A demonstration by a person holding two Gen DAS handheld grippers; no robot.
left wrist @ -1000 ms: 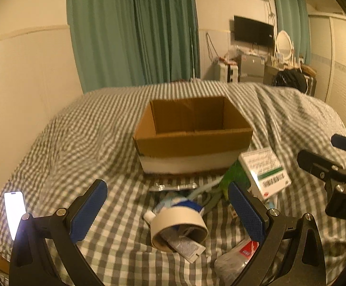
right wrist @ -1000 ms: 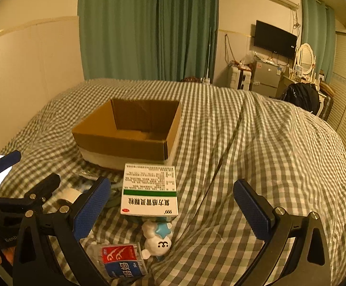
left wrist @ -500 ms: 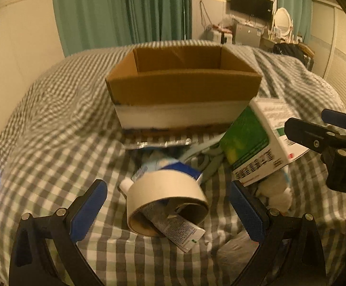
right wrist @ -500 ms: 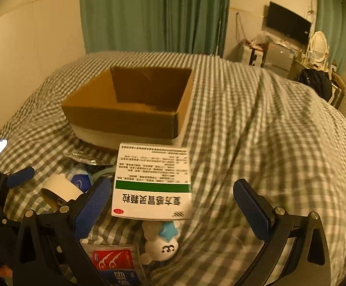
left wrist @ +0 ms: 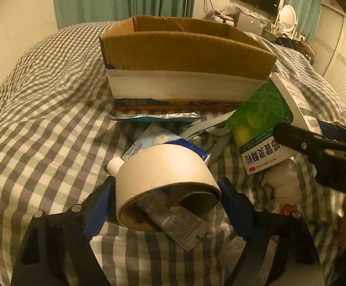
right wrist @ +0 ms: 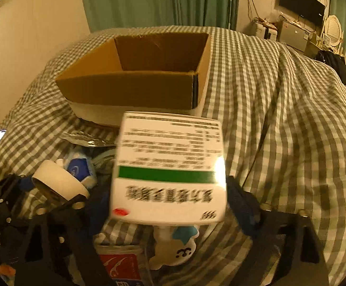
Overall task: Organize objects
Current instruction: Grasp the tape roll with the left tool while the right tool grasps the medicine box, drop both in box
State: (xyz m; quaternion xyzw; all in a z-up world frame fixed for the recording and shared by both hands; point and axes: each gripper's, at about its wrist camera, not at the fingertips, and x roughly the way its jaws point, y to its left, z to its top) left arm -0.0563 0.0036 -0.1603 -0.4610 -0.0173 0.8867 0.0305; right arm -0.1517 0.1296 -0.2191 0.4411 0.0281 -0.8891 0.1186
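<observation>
An open brown cardboard box (left wrist: 187, 52) (right wrist: 125, 88) stands on the checked bed. In front of it lies a pile of small items. My left gripper (left wrist: 165, 205) is shut on a cream tape roll (left wrist: 163, 164) (right wrist: 58, 178), its blue pads against both sides. A grey tube (left wrist: 177, 219) pokes through the roll's core. My right gripper (right wrist: 170, 205) is shut on a white and green medicine box (right wrist: 170, 157) (left wrist: 261, 124), which sits tilted over the pile. The medicine box hides most of the left pad in the right wrist view.
A silver foil packet (left wrist: 156, 116) and a blue and white pouch (left wrist: 153, 143) lie by the cardboard box. A white toy figure (right wrist: 173, 245) and a red floss packet (right wrist: 120, 267) sit under the medicine box. A lit phone (right wrist: 0, 137) lies far left.
Both grippers moved forward and down onto the pile. The left fingers closed in on the tape roll, and the right fingers on the medicine box.
</observation>
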